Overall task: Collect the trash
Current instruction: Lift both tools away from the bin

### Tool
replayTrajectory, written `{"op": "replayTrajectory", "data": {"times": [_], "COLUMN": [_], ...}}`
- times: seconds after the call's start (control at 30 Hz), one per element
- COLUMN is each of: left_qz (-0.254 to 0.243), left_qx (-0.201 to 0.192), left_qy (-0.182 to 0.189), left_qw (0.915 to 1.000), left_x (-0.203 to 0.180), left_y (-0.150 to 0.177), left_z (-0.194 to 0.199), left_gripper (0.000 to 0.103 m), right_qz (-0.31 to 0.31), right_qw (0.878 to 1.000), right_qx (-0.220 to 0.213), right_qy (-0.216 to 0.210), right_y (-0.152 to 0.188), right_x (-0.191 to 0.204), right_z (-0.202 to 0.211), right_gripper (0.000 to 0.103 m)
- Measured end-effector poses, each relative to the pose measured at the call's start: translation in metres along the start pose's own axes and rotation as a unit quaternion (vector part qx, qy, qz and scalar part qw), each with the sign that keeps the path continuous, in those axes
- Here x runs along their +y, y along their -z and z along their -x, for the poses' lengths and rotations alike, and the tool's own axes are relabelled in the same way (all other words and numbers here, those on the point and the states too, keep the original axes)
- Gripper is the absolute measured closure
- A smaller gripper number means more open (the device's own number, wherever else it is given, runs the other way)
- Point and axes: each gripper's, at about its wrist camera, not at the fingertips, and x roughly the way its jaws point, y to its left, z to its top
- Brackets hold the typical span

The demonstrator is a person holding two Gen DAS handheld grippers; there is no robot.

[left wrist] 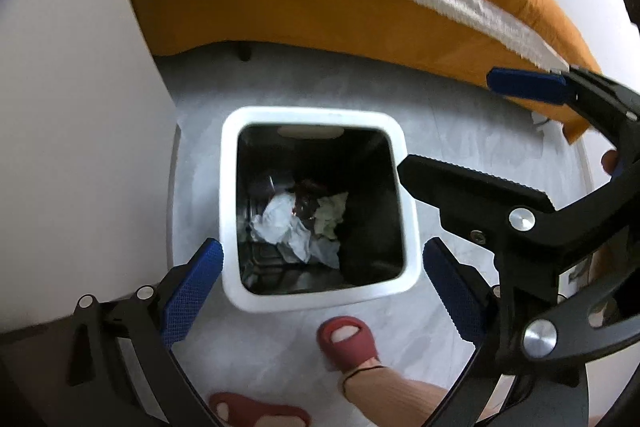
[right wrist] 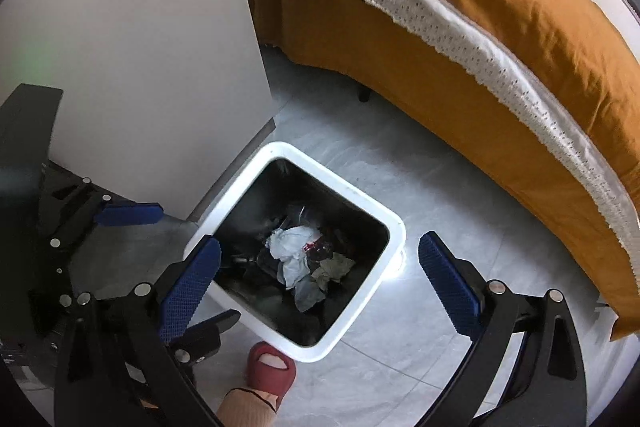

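Note:
A white square trash bin (left wrist: 232, 211) with a dark inside stands on the grey floor. In it lie crumpled white paper (left wrist: 292, 227), a greenish wad (left wrist: 330, 217) and a dark red wrapper (left wrist: 305, 205). My left gripper (left wrist: 320, 291) hangs above the bin's near rim, open and empty. My right gripper (right wrist: 316, 291) is also above the bin (right wrist: 352, 331), open and empty; it shows in the left wrist view (left wrist: 452, 125) at the right. The trash also shows in the right wrist view (right wrist: 296, 259). The left gripper's blue finger (right wrist: 128, 214) shows at the left.
A bed with an orange cover (right wrist: 500, 7) and white lace trim (right wrist: 480, 51) runs behind and right of the bin. A white cabinet side (right wrist: 160, 67) stands left of the bin. The person's feet in red slippers (left wrist: 348, 341) stand by the bin's near side.

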Motion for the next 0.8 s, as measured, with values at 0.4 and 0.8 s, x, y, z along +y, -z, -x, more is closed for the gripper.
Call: {"op": "replayTrajectory", "data": {"times": [0.4,0.8], "left_qz": [0.023,0.043], "left_qx": [-0.065,-0.162], "left_qy": [-0.024,-0.049], "left_qw": [0.9973,0.9846], "left_x": [-0.014,-0.051], "left_y": [-0.027,-0.047], "left_z": [0.119,0.292], "left_gripper": [0.005,0.005], "right_qz": [-0.03,-0.024], "right_qw": [0.998,0.99], "right_qx": [-0.057,-0.142], "right_qy": [-0.002,-0.003], "right_y": [-0.044,-0.083], "right_x": [-0.001,0.01], "right_z": [0.119,0.266], "right_gripper": [0.004,0.004]}}
